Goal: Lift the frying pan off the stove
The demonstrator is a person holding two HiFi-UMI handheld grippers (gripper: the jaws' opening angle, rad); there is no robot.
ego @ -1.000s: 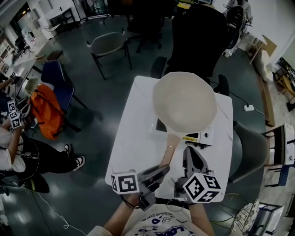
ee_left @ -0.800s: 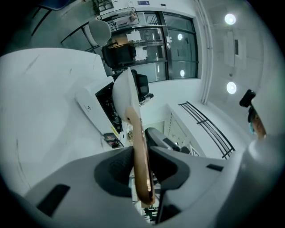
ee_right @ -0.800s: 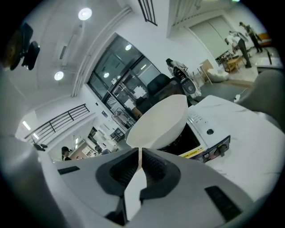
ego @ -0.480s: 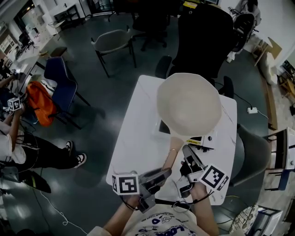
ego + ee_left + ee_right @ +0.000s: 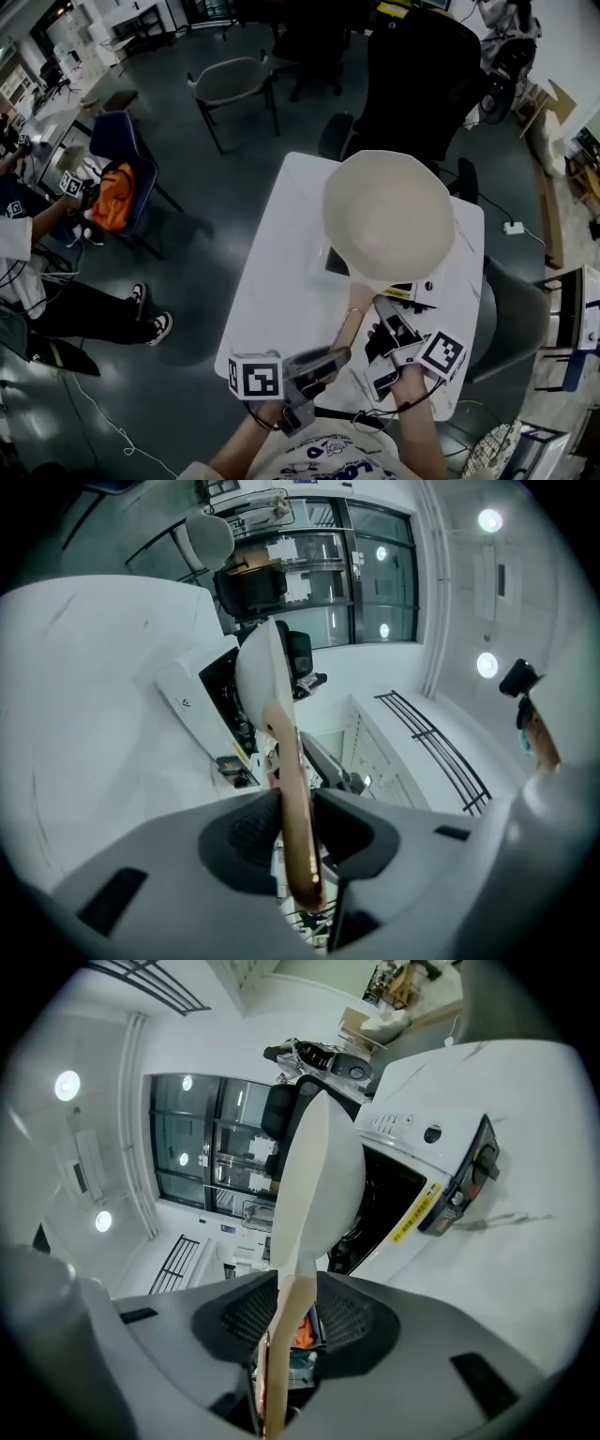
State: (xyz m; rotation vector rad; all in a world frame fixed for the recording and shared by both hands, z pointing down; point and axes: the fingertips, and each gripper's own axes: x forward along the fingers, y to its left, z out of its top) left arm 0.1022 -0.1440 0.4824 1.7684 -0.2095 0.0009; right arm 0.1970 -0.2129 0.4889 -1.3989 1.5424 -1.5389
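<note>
**Pan may roll with one grip**
Your left gripper is clamped tight on the handle. Your right gripper is opening, with the handle between its jaws. The pan sits over the stove at 12 o'clock, so one narrow grip could let it twist or sag.

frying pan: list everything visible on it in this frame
The frying pan is round, cream-coloured and matte, with one long tan, wood-looking handle pointing toward the person. It is over the white stove and hides most of it from above. Whether its base touches the cooktop cannot be told. The left gripper is shut on the handle. The right gripper has the handle between its jaws, which are opening, with the pads not pressing.
</note>
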